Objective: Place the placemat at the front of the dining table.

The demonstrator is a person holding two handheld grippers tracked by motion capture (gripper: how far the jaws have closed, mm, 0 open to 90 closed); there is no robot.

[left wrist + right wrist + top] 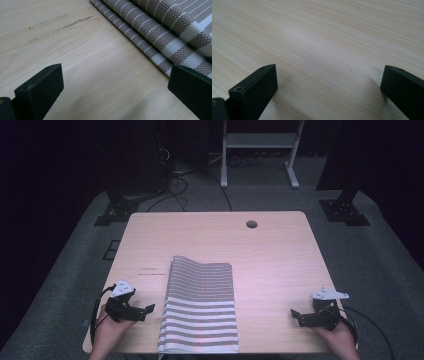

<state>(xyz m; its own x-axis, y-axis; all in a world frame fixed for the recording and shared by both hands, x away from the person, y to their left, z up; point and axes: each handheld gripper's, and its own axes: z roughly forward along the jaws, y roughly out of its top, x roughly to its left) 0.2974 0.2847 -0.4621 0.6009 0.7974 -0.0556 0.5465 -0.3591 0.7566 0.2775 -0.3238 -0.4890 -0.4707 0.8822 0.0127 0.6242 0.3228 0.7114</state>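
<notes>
Striped cloth (200, 307) — near edge cut off — between wide-open left gripper (148, 310) and right gripper (294, 314).

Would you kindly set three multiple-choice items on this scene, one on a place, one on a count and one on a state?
1. Where does the striped cloth lie on the table?
A. at the far edge by the hole
B. between the two grippers, at the near edge
C. at the right edge

2. How many grippers are over the table?
A. one
B. two
C. three

3. How do the left gripper's jaws stand?
A. wide open, holding nothing
B. shut on the cloth
C. shut on a cable

Key: 1 B, the high view shows the cloth between the left gripper and the right gripper. 2 B, one shows at each near corner. 3 A, the left gripper view shows bare table between the jaws, with the cloth beside one jaw.
</notes>
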